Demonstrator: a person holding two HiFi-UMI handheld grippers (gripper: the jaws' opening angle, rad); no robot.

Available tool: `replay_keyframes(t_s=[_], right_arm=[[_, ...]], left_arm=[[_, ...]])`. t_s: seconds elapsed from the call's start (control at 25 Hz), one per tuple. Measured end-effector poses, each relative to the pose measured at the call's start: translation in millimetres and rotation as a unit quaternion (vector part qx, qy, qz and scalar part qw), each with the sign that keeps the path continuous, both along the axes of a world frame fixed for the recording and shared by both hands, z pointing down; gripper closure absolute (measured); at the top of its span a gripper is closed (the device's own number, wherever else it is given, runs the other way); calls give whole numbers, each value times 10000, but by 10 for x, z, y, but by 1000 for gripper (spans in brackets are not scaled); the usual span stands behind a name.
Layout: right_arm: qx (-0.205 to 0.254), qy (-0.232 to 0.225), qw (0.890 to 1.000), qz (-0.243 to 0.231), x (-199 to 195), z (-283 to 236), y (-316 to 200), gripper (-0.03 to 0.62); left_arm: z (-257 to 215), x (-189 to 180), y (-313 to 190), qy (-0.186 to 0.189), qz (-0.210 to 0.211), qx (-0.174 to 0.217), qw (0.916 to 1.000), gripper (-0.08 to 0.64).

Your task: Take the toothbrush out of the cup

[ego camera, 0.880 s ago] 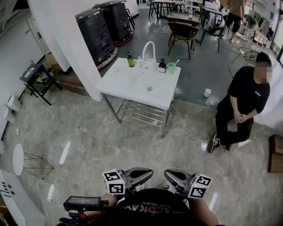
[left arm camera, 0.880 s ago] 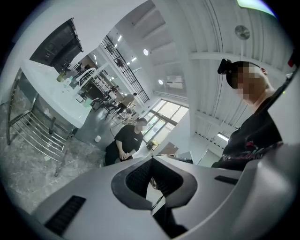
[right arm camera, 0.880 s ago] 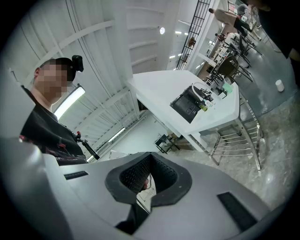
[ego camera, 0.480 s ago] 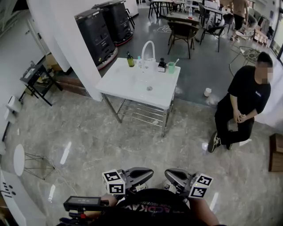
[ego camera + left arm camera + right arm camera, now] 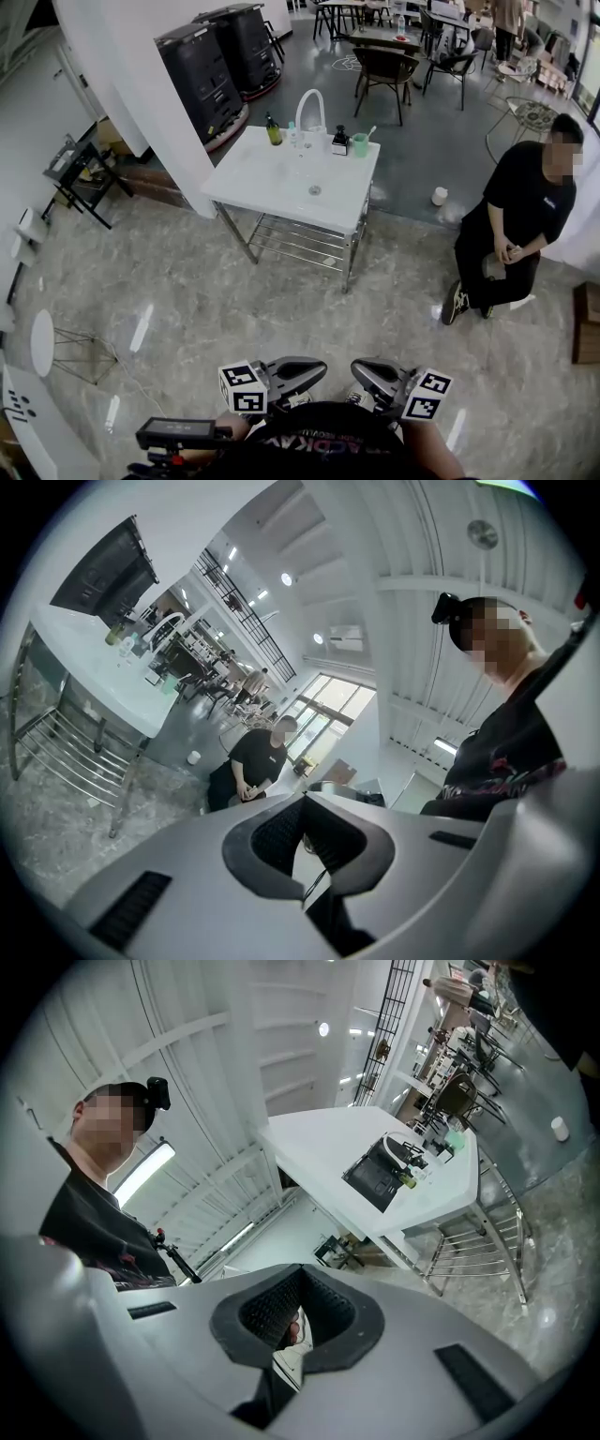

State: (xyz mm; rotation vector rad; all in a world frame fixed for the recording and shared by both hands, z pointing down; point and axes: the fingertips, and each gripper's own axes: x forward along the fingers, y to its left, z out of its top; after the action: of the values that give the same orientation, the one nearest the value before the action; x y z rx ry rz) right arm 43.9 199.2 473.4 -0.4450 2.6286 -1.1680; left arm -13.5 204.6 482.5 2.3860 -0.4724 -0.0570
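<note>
Toothbrush (image 5: 371,132) stands in the green cup (image 5: 361,144) on the white table's (image 5: 272,187) far right corner, at your 12 o'clock, well apart from you. Your left gripper (image 5: 303,803) and right gripper (image 5: 300,1274) sit at your chest, jaws closed on nothing. Arriving closed could tip the cup against the dark bottle (image 5: 341,141). Your shirt's print is cut off; bottle labels are too small to read.

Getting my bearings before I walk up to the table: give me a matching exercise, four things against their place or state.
1 green cup
2 dark bottle
3 white cup
4 left gripper

A on the floor, right of the table
B far edge of the table, left of the faucet
C far right corner of the table
D shut, holding nothing

Pairs: 1-C, 2-B, 3-A, 4-D
</note>
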Motion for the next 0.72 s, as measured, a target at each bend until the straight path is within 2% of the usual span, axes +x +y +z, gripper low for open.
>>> replay_keyframes(t_s=[0.24, 0.52, 0.72], right_arm=[[7, -57, 10000, 33, 175, 13, -68, 583], [21, -52, 10000, 66, 450, -29, -155, 583], [42, -103, 9999, 66, 734, 47, -235, 583]], left_arm=[[-39, 210, -31, 15, 126, 117, 9999, 552], [-60, 328, -203, 0, -201, 37, 9998, 552], [11, 612, -274, -11, -245, 52, 9997, 552]])
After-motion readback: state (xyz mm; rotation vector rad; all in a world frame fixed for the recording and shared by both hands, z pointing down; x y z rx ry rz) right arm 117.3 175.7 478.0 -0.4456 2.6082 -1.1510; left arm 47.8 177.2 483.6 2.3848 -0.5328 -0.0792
